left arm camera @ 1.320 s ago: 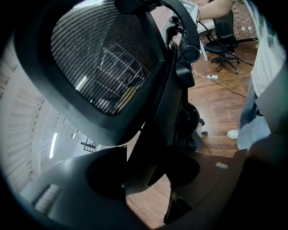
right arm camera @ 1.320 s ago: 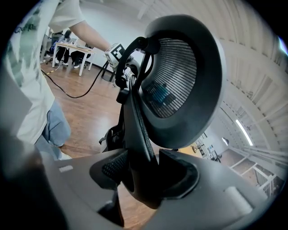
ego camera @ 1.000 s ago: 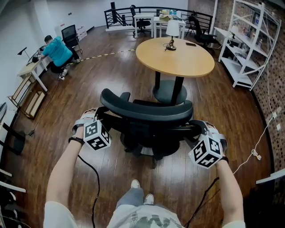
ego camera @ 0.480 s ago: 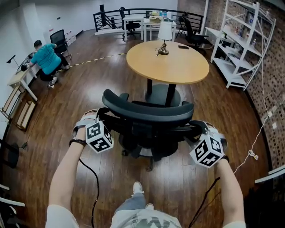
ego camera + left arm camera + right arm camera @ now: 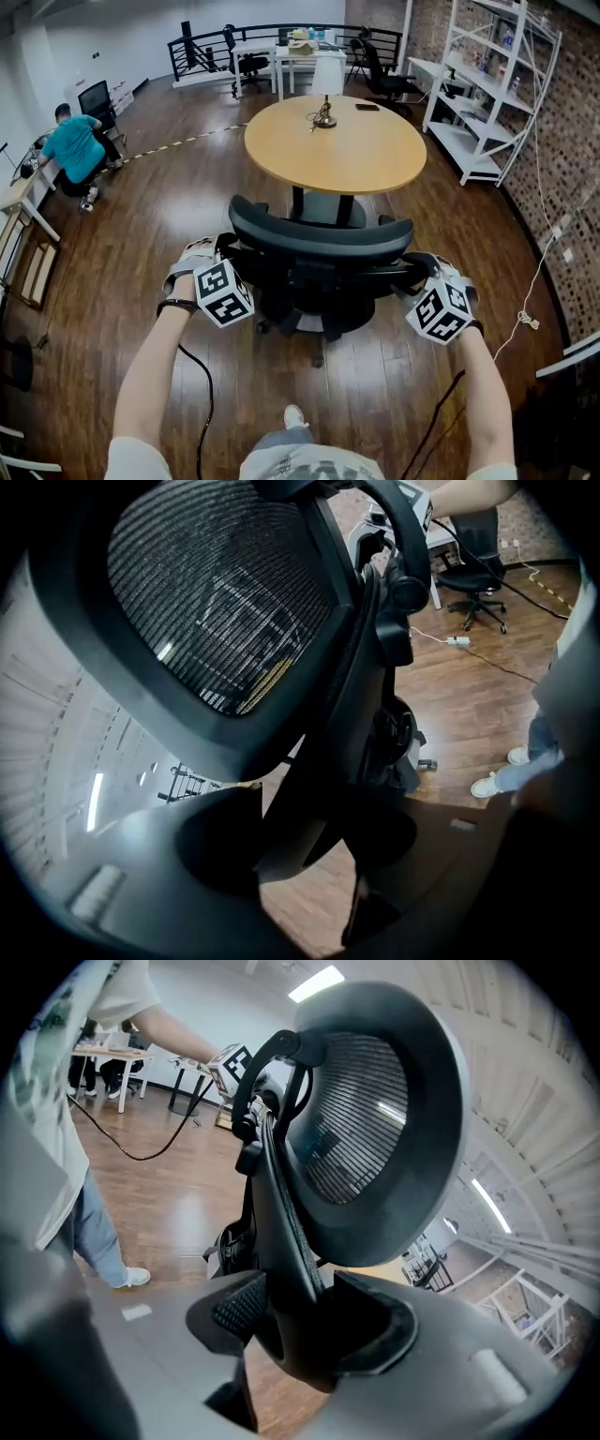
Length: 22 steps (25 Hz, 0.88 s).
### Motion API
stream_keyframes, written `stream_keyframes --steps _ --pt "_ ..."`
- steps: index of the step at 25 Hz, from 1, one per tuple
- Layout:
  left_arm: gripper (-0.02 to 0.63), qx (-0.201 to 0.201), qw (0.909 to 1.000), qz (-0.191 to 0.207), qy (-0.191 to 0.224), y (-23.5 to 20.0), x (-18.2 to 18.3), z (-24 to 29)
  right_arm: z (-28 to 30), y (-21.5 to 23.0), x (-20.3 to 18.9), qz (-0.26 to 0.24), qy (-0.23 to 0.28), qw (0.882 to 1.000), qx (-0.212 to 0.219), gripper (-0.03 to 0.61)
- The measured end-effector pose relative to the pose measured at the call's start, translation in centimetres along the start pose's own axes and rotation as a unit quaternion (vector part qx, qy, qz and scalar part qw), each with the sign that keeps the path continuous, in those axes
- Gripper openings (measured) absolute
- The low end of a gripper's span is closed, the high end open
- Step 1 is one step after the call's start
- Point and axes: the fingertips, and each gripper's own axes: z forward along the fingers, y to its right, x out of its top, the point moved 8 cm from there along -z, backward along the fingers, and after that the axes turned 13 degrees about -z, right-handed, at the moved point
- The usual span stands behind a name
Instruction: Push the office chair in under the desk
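A black mesh-backed office chair (image 5: 319, 239) stands on the wood floor, facing the round wooden desk (image 5: 337, 145), its top edge close to the desk's near rim. My left gripper (image 5: 223, 246) is shut on the left side of the backrest, and my right gripper (image 5: 422, 267) on the right side. In the left gripper view the mesh back (image 5: 216, 602) fills the frame and a dark frame bar runs between the jaws of the left gripper (image 5: 309, 855). In the right gripper view the backrest edge (image 5: 366, 1119) sits pinched between the right gripper (image 5: 300, 1335) pads.
A table lamp (image 5: 325, 80) and a dark phone (image 5: 367, 107) sit on the desk. White shelving (image 5: 487, 84) lines the brick wall at right. A person (image 5: 70, 150) sits at a desk far left. A cable (image 5: 530, 323) lies on the floor at right.
The chair and both grippers have moved forward toward the round desk, which now lies much closer to the backrest. Both grips look unchanged.
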Motion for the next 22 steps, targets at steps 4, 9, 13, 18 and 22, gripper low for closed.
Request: stream_keyframes --steps 4,9,13,18,22 --pt "0.253 -0.004 0.9999 0.007 0.008 -1.5 1.2 2.5 1.8 2.0 -1.0 0.015 -0.015 1.0 -0.001 0.218" --pt "0.253 -0.013 0.9998 0.013 0.013 -2.9 2.6 5.3 3.5 3.9 -2.2 0.027 -0.027 0.999 -0.004 0.222" --pt "0.253 -0.016 0.9996 0.017 0.018 -4.4 3.6 7.2 5.0 5.7 -2.9 0.036 -0.037 0.999 -0.005 0.225" --pt "0.253 -0.021 0.9994 0.02 0.018 -5.4 5.5 9.1 6.0 7.8 -4.4 0.043 -0.041 0.998 0.0 0.231" --pt "0.253 -0.027 0.999 0.021 0.03 -5.5 6.0 9.2 6.2 8.4 -5.0 0.041 -0.03 0.999 0.008 0.236"
